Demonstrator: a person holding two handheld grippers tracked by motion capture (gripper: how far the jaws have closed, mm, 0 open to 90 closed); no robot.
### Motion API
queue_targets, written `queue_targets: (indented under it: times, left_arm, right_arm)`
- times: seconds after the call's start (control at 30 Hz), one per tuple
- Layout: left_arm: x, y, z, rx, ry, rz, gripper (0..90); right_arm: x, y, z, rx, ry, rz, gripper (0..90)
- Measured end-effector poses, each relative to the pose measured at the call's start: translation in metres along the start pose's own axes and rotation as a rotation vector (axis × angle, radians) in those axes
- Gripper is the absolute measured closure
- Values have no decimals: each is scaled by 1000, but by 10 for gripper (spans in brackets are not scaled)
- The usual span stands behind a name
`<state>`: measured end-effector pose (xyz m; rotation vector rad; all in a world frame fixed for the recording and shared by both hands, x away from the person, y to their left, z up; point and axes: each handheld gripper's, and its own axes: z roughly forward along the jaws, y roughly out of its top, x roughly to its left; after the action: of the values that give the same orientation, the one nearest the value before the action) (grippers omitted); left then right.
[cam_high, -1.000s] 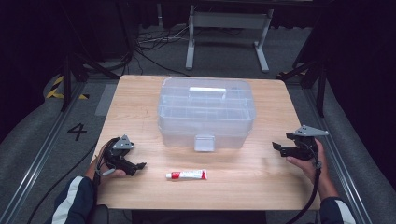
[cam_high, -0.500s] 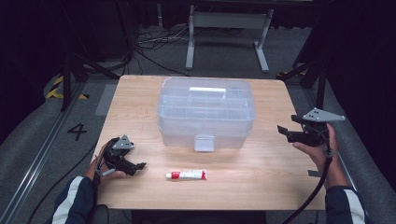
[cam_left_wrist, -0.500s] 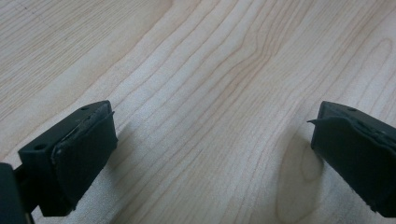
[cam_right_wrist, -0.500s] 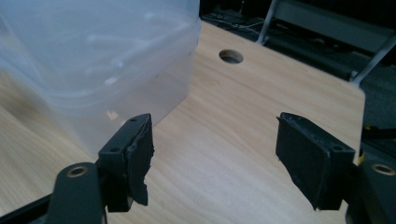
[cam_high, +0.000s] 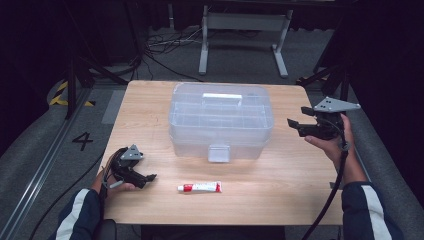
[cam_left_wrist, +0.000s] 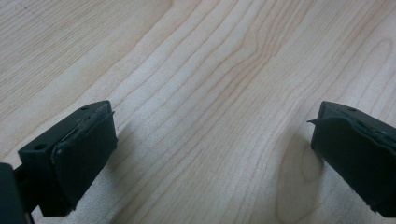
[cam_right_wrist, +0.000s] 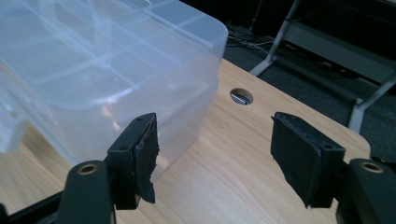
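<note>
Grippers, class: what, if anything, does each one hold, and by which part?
Nothing is held. The left gripper is open over bare table; the right gripper is open beside the clear box.

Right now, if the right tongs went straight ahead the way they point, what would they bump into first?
Probably the clear plastic box. The right tongs are open and empty, aimed at its end wall, though how far apart they are is unclear.

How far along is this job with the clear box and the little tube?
Nothing looks done yet: the clear plastic box is closed, its front latch down, and the tube lies untouched on the table. In hand: the right hand-held gripper, jaws just narrowing with nothing between them, is raised beside the box. The left hand-held gripper rests open on the wood. Probably left: opening the box and stowing the tube.
</note>
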<state>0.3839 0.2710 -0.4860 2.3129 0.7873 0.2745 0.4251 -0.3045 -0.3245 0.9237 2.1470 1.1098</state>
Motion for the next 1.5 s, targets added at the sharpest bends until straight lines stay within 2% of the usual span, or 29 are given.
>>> queue_targets:
  times: [0.27, 0.8, 0.97, 1.23, 1.3, 1.5]
  left_arm:
    - [0, 0, 0, 0, 0, 0, 5]
    - [0, 0, 0, 0, 0, 0, 5]
    - [0, 0, 0, 0, 0, -1, 5]
    - [0, 0, 0, 0, 0, 0, 5]
    - [0, 0, 0, 0, 0, 0, 5]
    - [0, 0, 0, 0, 0, 0, 5]
  right_arm:
    - [13, 34, 17, 0, 43, -46, 355]
    - [40, 79, 58, 60, 108, -140, 413]
    - [47, 87, 66, 76, 122, -174, 414]
    - [56, 95, 80, 103, 149, -193, 427]
    - [58, 97, 83, 110, 152, -211, 435]
    - [61, 100, 90, 116, 177, -214, 456]
